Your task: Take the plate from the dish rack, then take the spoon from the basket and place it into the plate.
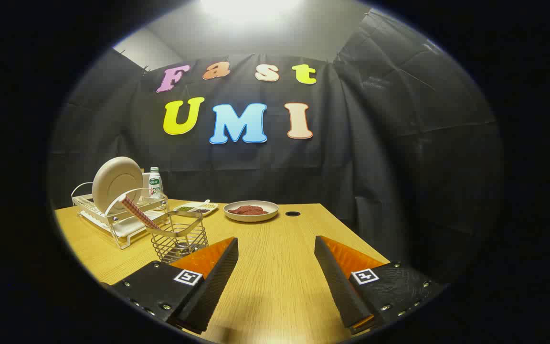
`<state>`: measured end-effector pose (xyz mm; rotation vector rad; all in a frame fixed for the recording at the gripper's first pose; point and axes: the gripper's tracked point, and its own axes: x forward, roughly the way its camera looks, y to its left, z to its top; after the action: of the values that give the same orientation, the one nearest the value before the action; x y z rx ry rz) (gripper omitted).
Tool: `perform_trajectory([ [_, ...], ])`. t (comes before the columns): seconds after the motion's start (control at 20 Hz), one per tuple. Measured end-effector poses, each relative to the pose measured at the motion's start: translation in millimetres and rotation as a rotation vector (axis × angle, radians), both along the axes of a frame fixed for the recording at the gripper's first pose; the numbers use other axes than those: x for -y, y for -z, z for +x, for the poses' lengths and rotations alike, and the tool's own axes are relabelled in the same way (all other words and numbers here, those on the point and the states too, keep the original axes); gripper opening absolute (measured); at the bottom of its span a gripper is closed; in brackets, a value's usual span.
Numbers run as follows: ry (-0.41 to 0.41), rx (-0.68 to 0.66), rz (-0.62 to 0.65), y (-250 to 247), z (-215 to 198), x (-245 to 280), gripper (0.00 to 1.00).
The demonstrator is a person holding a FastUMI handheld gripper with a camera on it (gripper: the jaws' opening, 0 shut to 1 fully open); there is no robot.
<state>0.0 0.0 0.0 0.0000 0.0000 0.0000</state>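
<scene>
Wooden tabletop [275,267] carries one wire rack [112,217] with one pale plate [116,184] standing on edge in it. Just beside the rack, one wire basket [179,239] holds one spoon [140,213] whose checked handle leans out towards the rack. One bottle [155,183] stands behind the rack. Farther back lie one small divided tray [196,208] and one shallow dish [251,210] of red food. Near it is a round hole [292,213]. The tongs [275,251] hang open above bare wood, gripping nothing. Black cloth walls the booth.
</scene>
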Motion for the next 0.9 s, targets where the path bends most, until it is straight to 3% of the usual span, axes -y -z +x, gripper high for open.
perform_trajectory([
  [0.55, 0.001, 0.008, 0.005, 0, 8, 0, 0.98],
  [0.75, 0.0, 0.013, 0.017, -5, 49, 2, 0.98],
  [0.9, 0.042, 0.066, 0.054, -30, 84, 17, 0.98],
])
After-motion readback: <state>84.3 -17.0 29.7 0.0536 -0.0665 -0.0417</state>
